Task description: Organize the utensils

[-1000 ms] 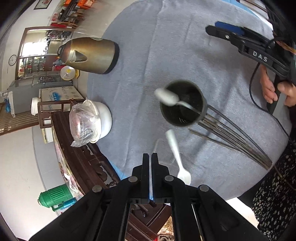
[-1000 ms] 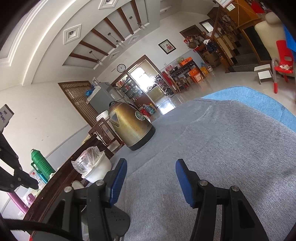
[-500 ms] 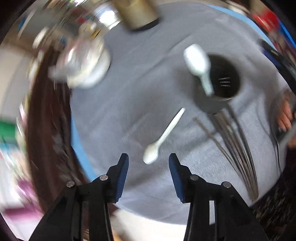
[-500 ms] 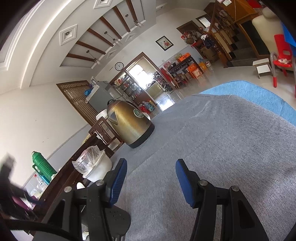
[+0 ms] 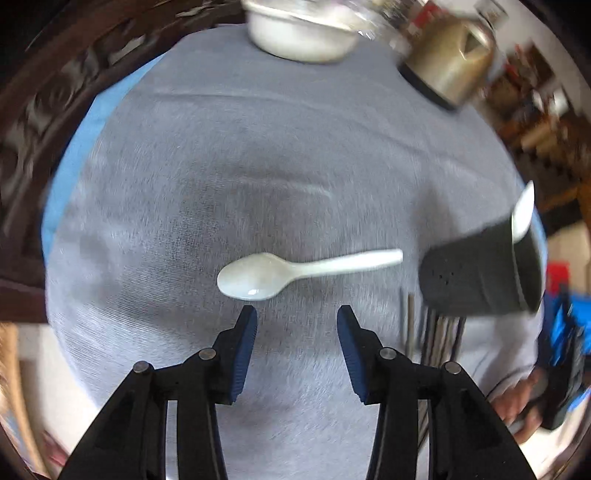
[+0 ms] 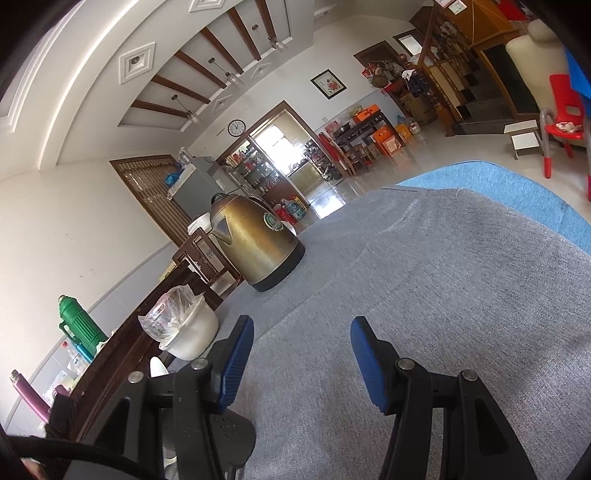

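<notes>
A white plastic spoon (image 5: 295, 271) lies flat on the grey cloth (image 5: 258, 166), bowl to the left. My left gripper (image 5: 295, 321) points down just below it, open, nothing between its blue pads. At the right stands a dark utensil cup (image 5: 480, 273) with a second white spoon (image 5: 522, 214) sticking out. Dark chopsticks (image 5: 432, 332) lie beside the cup. My right gripper (image 6: 301, 332) hovers open over bare cloth (image 6: 424, 295), nothing in it. Low in the right wrist view the dark cup (image 6: 221, 435) sits behind my left finger, a white spoon tip (image 6: 157, 367) above it.
A brass kettle (image 5: 448, 62) (image 6: 258, 243) and a white bowl with a plastic bag (image 5: 299, 26) (image 6: 184, 328) stand at the far side of the table. Dark carved wooden furniture (image 5: 55, 92) borders the table. A hand (image 5: 517, 410) holds the other gripper at lower right.
My left gripper has opened, rolled round and dropped towards the loose spoon, which now lies just ahead of its tips. The right gripper has not moved.
</notes>
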Motion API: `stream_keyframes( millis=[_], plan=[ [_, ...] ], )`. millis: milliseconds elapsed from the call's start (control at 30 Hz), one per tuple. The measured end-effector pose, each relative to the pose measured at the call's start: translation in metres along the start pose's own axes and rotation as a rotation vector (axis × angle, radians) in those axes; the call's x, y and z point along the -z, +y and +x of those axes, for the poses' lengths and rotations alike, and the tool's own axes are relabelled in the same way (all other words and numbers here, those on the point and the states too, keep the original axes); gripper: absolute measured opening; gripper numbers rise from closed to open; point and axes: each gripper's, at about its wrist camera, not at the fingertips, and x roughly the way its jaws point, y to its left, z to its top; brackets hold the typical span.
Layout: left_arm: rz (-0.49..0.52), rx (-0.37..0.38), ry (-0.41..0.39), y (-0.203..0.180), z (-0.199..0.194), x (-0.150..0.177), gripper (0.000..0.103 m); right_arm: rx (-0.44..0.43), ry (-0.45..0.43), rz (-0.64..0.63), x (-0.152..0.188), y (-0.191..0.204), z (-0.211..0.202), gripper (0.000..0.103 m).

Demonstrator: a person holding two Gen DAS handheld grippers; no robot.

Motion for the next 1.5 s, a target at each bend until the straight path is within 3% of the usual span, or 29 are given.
stream_keyframes(
  millis=[100,300,433,600,733,900,1067,1167,1267,1333,1500],
  plan=[
    [-0.177,0.115,-0.004,0.015,0.003,0.000,0.046,0.000,0.002,0.005,0.000,0.000,0.000,0.059],
    [-0.407,0.239,0.004,0.032,0.016,0.013,0.046,-0.001,-0.004,0.019,-0.001,-0.001,-0.001,0.059],
    [-0.491,0.260,-0.052,0.038,0.016,0.016,0.046,-0.004,0.001,0.021,-0.001,-0.001,0.000,0.059],
    [-0.571,0.264,-0.085,0.048,0.026,0.013,0.042,-0.003,0.000,0.019,0.000,-0.001,-0.001,0.059],
    [-0.596,0.271,-0.145,0.047,0.027,0.012,0.026,0.000,0.004,0.012,0.000,-0.001,0.000,0.059],
    [-0.619,0.270,-0.151,0.056,0.038,0.002,0.019,0.007,0.013,0.014,0.001,-0.002,0.002,0.059],
    [-0.639,0.312,-0.152,0.059,0.037,-0.003,0.023,0.011,0.017,0.012,0.001,-0.002,0.004,0.059],
    [-0.658,0.326,-0.153,0.055,0.038,-0.007,0.034,0.013,0.021,0.010,0.001,-0.002,0.005,0.059],
    [-0.647,0.270,-0.152,0.046,0.036,-0.014,0.041,0.015,0.024,0.011,0.001,-0.002,0.006,0.059],
    [-0.619,0.169,-0.100,0.038,0.038,-0.025,0.042,0.016,0.024,0.013,0.001,-0.002,0.006,0.059],
    [-0.592,0.040,-0.054,0.025,0.041,-0.047,0.042,0.019,0.028,0.019,0.001,-0.004,0.007,0.059]
  ],
)
